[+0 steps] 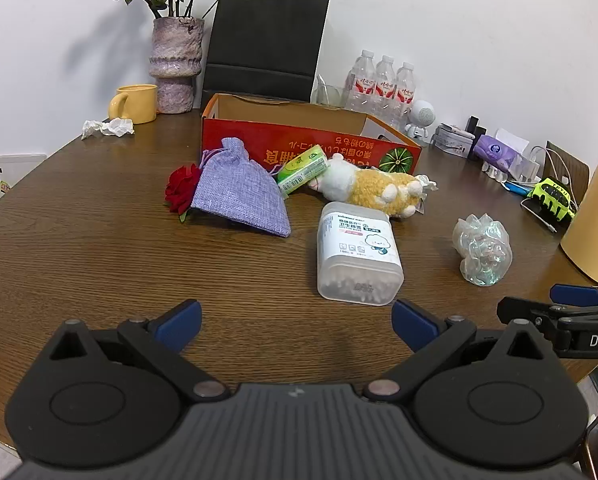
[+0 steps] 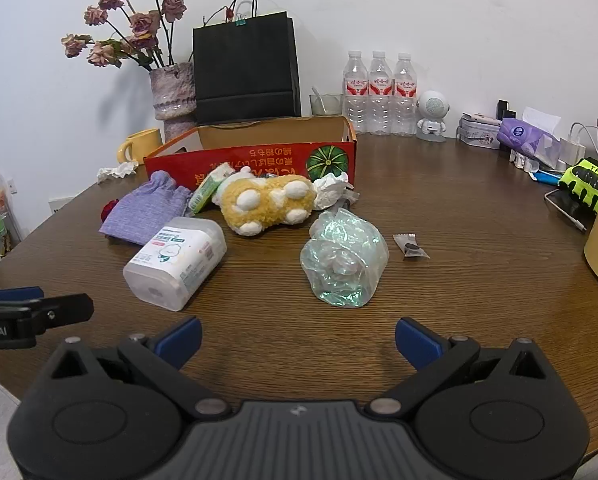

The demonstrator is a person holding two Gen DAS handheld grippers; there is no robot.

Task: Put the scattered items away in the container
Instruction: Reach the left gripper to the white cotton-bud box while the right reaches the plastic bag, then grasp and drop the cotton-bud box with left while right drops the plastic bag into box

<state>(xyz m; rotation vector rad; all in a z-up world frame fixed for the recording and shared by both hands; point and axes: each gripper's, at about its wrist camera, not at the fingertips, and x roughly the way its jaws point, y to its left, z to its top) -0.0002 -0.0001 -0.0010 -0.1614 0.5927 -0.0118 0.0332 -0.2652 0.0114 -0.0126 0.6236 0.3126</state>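
Note:
A red open cardboard box (image 1: 299, 148) (image 2: 259, 156) stands at the back of the wooden table. In front of it lie a purple cloth pouch (image 1: 239, 192) (image 2: 147, 208), a red rose (image 1: 181, 190), a green tissue pack (image 1: 303, 170) (image 2: 207, 190), a yellow plush toy (image 1: 375, 188) (image 2: 267, 202), a cotton swab box (image 1: 357, 254) (image 2: 177, 262) and a clear crinkled wrap (image 1: 482, 250) (image 2: 345, 256). My left gripper (image 1: 297, 320) is open and empty just short of the swab box. My right gripper (image 2: 299, 338) is open and empty just short of the wrap.
A small sealed packet (image 2: 411, 246) and a crumpled white tissue (image 2: 331, 192) lie near the wrap. Behind the box stand a vase (image 1: 177, 64), a yellow mug (image 1: 137, 104), a black paper bag (image 1: 265, 44) and water bottles (image 1: 383, 84). Clutter lines the right edge.

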